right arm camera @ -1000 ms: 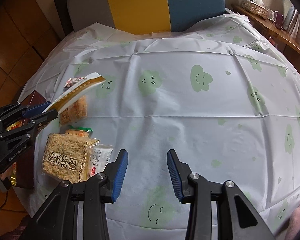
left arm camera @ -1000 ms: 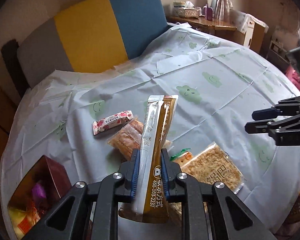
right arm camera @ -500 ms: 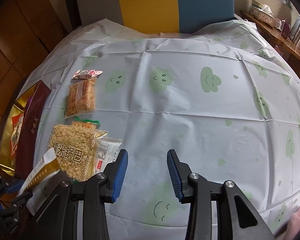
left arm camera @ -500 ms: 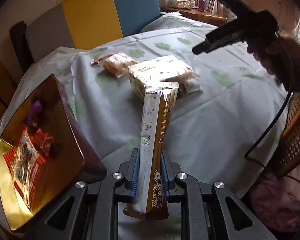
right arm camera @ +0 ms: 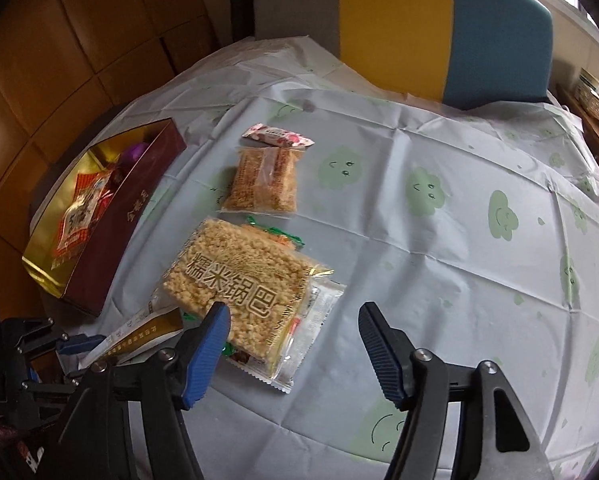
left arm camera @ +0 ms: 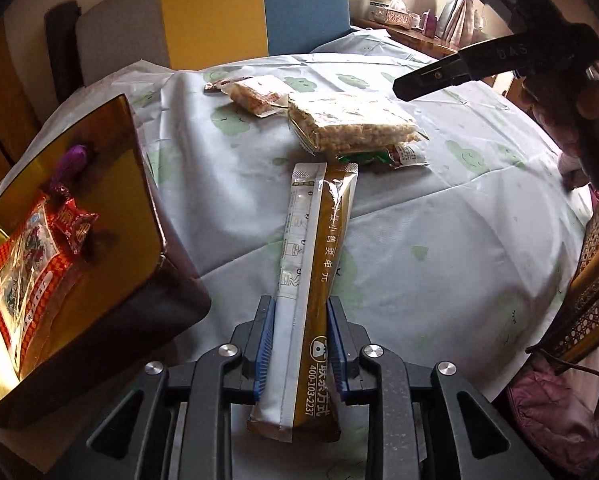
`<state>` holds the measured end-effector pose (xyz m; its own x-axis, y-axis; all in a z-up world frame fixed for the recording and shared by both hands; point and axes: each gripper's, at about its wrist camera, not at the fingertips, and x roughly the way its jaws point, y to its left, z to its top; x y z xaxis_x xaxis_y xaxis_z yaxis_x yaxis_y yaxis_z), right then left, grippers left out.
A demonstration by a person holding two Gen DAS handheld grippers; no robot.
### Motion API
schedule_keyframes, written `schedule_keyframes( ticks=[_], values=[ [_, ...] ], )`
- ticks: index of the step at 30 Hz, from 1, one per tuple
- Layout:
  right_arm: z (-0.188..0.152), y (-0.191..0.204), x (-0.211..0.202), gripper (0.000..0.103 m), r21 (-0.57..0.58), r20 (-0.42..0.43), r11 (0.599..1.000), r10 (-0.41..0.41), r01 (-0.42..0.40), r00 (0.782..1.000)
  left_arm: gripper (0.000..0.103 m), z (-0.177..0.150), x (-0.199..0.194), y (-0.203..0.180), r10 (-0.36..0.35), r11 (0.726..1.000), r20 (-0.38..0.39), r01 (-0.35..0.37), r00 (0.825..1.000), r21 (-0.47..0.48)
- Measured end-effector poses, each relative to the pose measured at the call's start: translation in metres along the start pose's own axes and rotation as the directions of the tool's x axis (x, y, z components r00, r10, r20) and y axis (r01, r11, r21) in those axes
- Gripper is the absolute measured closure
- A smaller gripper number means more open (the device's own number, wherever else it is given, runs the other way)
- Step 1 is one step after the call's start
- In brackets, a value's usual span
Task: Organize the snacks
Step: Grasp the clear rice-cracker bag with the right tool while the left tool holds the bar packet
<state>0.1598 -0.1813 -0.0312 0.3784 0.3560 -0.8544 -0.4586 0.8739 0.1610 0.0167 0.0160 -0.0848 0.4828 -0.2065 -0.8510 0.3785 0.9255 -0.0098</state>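
Cloud-print tablecloth (right arm camera: 439, 264), left tool (left arm camera: 300, 344) loosening around stick sachet (left arm camera: 311, 280), right tool (right arm camera: 295, 344) spreading, empty

Tabletop (right arm camera: 439, 280) covered in smooth, creased plastic sheeting. Box (left arm camera: 139, 184) interior glossy gold foil, mirror-like. Stick sachet (left arm camera: 315, 264) glossy laminated film. Rice-cracker pack (right arm camera: 239, 276) clear shiny plastic. Left tool (left arm camera: 299, 344) pads ribbed blue plastic.

A pale blue tablecloth (right arm camera: 439, 248) with green smiling clouts of cloud, a maroon box (right arm camera: 111, 240) lined gold.
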Motion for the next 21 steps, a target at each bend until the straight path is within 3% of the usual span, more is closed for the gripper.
schedule_keyframes(
  ticks=[2, 4, 9, 13, 15, 17, 21],
  values=[
    [0.008, 0.016, 0.000, 0.028, -0.095, -0.028, 0.995, -0.012, 0.010, 1.000, 0.076, -0.001, 0.000, 0.000, -0.004, 1.000, 0.005, 0.004, 1.000, -0.004],
    [0.016, 0.035, 0.005, 0.017, -0.204, -0.072, 0.979, -0.019, 0.004, 0.997, 0.076, -0.001, 0.000, 0.002, -0.009, 1.000, 0.010, 0.009, 1.000, -0.010],
    [0.034, 0.079, 0.038, 0.017, -0.483, -0.218, 0.876, -0.121, 0.001, 0.968, 0.076, -0.001, 0.000, 0.004, -0.024, 0.999, 0.013, 0.024, 1.000, -0.027],
    [0.042, 0.092, 0.074, 0.017, -0.573, -0.295, 0.819, -0.194, -0.010, 0.936, 0.076, -0.001, 0.000, 0.006, -0.031, 0.999, 0.014, 0.031, 0.999, -0.034],
    [0.045, 0.092, 0.084, 0.017, -0.565, -0.293, 0.825, -0.210, 0.008, 0.933, 0.076, -0.001, -0.001, 0.006, -0.031, 0.999, 0.016, 0.032, 0.999, -0.038],
    [0.049, 0.084, 0.080, 0.024, -0.507, -0.267, 0.862, -0.178, 0.019, 0.947, 0.076, -0.001, -0.001, 0.005, -0.029, 0.999, 0.016, 0.030, 0.999, -0.038],
    [0.051, 0.054, 0.052, 0.071, -0.344, -0.186, 0.938, -0.103, 0.034, 0.977, 0.076, -0.002, -0.001, 0.003, -0.021, 0.999, 0.021, 0.021, 1.000, -0.038]
  ],
)
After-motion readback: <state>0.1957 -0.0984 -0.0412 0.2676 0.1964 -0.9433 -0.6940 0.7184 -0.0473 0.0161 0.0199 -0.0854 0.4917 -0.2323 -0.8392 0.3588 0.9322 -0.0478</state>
